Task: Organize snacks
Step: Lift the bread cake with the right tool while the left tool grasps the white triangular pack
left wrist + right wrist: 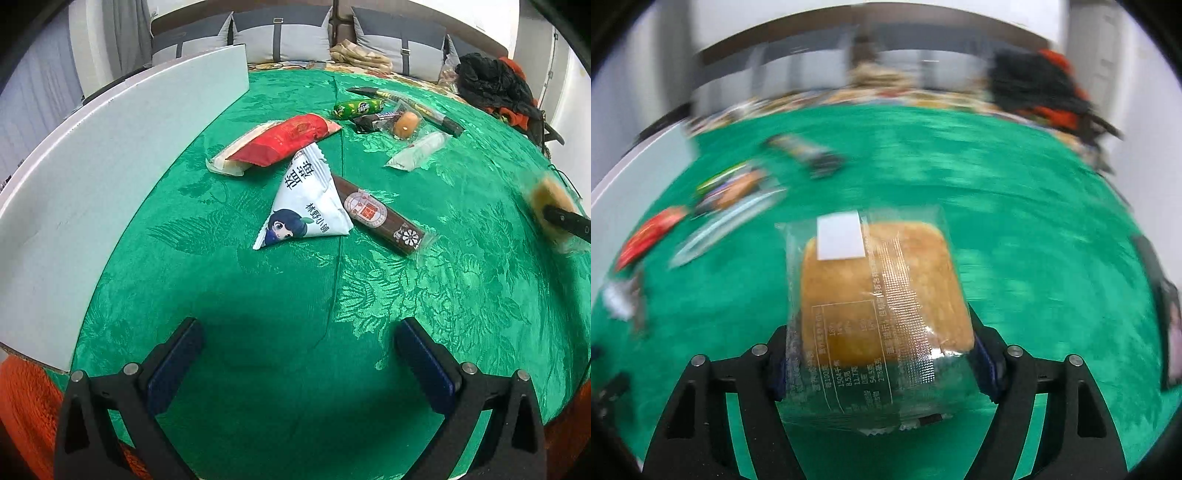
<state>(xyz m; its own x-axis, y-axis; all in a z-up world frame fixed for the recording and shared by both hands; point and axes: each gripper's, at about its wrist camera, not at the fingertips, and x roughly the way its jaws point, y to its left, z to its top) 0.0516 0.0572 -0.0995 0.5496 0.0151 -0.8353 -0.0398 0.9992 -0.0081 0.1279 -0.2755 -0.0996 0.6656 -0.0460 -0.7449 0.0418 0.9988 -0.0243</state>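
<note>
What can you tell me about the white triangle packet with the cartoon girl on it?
The white triangle packet is a puffy pyramid-shaped pouch, seemingly of glossy plastic film, with crimped, zigzag seams. It is printed with dark blue characters and a cartoon girl with dark blue hair. It looks sealed. It lies on the green tablecloth, its top point against the red packet and its right side overlapping the end of the brown wrapped stick. Neither gripper touches it.

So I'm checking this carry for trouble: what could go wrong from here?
The right gripper pinches only the near end of the wrapped bread; the slick film could slip, or the soft loaf get squashed. The blurred view suggests fast travel, so it might clip the snacks lying on the green tablecloth.
</note>
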